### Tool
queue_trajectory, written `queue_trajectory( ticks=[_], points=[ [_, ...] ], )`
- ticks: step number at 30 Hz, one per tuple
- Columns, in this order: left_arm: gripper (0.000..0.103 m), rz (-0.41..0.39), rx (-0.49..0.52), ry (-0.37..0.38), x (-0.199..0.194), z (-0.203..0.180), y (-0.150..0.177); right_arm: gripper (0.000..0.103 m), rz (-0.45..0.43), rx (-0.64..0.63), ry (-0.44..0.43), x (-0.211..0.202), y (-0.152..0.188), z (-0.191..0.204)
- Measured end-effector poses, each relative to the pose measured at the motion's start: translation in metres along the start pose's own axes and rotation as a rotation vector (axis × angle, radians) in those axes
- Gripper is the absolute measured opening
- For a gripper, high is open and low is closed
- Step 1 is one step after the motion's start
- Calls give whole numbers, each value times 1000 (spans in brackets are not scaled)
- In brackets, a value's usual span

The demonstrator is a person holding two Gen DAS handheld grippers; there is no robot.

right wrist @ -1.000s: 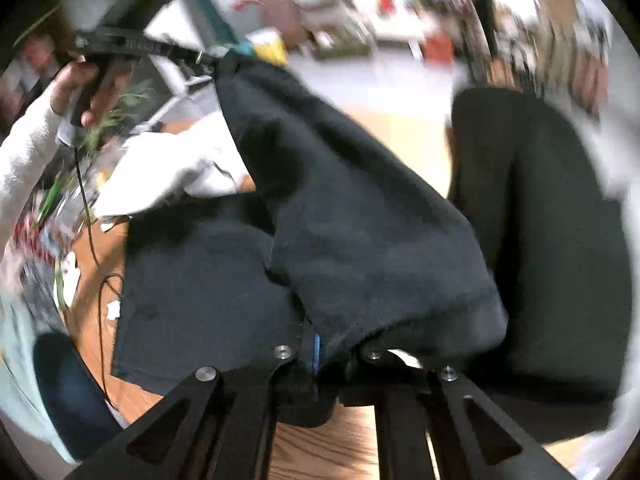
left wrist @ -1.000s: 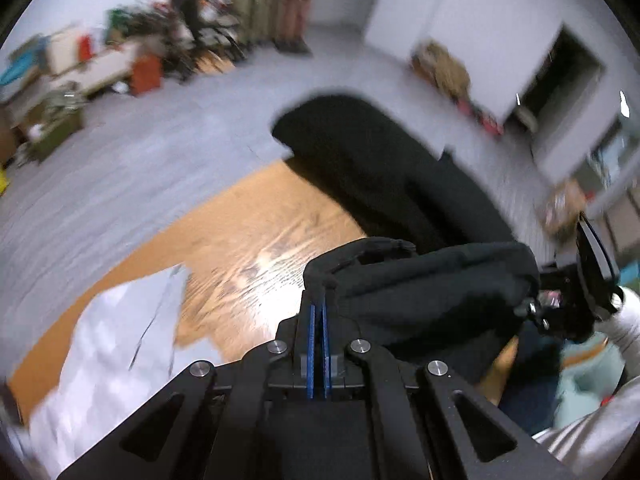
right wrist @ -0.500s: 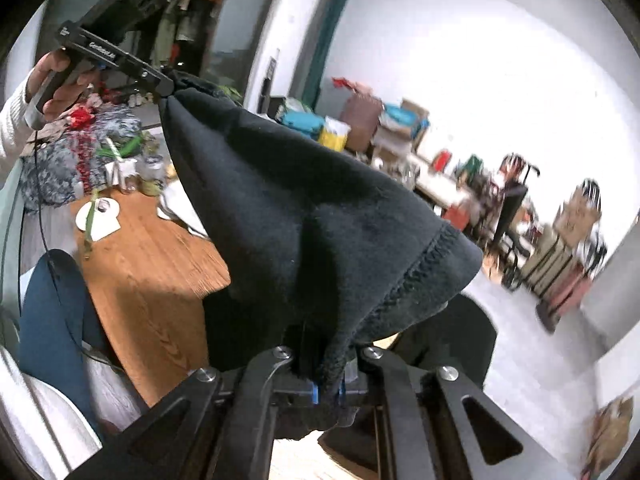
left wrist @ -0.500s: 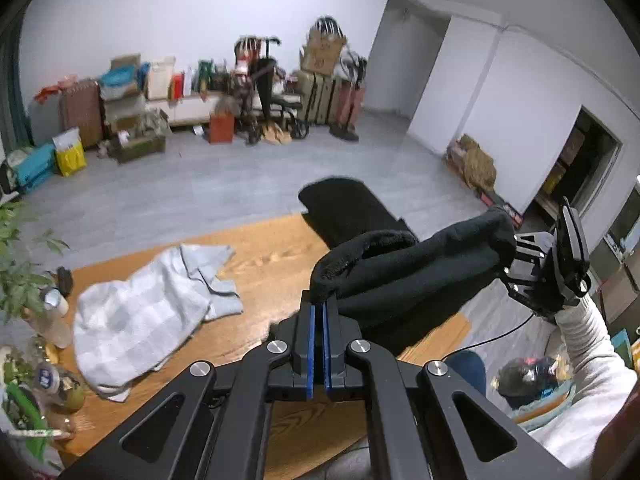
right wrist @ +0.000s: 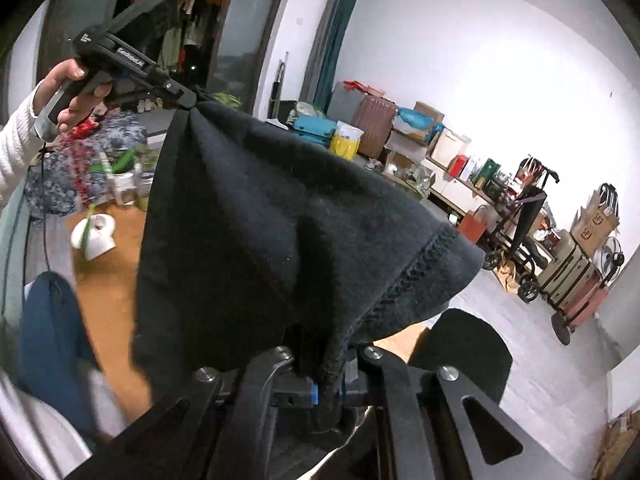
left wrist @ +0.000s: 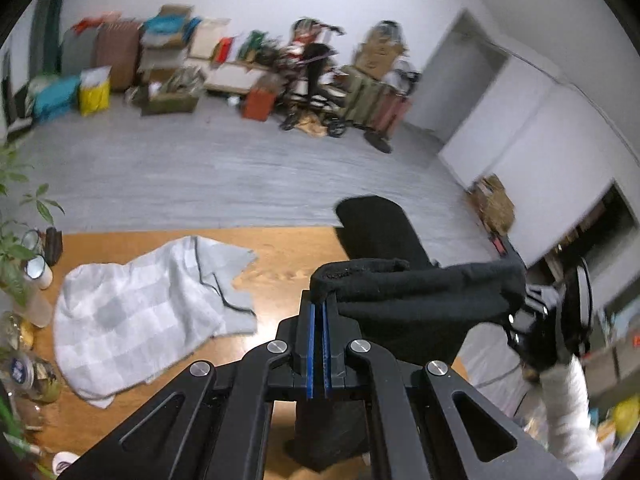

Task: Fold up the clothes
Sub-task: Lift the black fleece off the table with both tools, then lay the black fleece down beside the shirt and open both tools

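Both tongs have risen, lifting the black garment (left wrist: 420,292) clear of the wooden bench (left wrist: 280,256). Left tongs (left wrist: 319,304) pinch one corner, right tongs (right wrist: 326,376) pinch the other; the cloth hangs stretched between them. Beyond, a grey checked cloth (left wrist: 148,304) lies crumpled on the bench; jars (left wrist: 38,272) stand at its left edge.

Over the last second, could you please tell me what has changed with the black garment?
Both hand-held grippers lifted the black garment off the wooden table; it now hangs stretched between left and right. Both grips stayed shut; the grey checked cloth stayed put.
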State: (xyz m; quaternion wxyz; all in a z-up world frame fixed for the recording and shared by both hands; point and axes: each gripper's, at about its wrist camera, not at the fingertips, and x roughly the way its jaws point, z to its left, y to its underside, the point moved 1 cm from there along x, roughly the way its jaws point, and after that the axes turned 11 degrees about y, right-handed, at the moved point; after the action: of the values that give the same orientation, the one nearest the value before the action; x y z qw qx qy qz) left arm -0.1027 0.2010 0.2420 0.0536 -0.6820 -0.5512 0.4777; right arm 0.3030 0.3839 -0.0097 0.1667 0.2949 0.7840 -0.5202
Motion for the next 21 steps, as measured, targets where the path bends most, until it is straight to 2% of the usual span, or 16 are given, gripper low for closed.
queue_trajectory(
  ticks=[2, 5, 7, 9, 12, 14, 16, 19, 20, 21],
  points=[
    [2, -41, 8, -8, 3, 3, -26, 7, -32, -3, 45, 25, -13, -14],
    [2, -118, 68, 15, -23, -21, -47, 7, -153, -17, 131, 25, -39, -35],
    [3, -158, 118, 32, -48, -42, -42, 7, -230, -32, 180, 11, -48, -45],
    [3, -177, 156, 38, -68, -60, -22, 7, -290, -50, 198, -7, -47, -46],
    [3, -176, 176, 30, -82, -71, 31, 7, -343, -95, 197, -28, -21, -26],
    [3, -150, 130, 39, -73, -59, 81, 7, -324, -134, 176, -26, 15, 4],
    [3, -91, 46, 40, -43, -34, 136, 7, -258, -170, 155, -6, 58, 37],
    [2, 67, -107, 6, 23, 22, 232, 8, -130, -213, 110, 30, 128, 92],
    [2, 123, -154, -27, 43, 41, 266, 12, -67, -215, 83, 45, 156, 113],
    [2, 165, -200, -59, 55, 56, 296, 31, -16, -218, 52, 52, 177, 128]
  ],
)
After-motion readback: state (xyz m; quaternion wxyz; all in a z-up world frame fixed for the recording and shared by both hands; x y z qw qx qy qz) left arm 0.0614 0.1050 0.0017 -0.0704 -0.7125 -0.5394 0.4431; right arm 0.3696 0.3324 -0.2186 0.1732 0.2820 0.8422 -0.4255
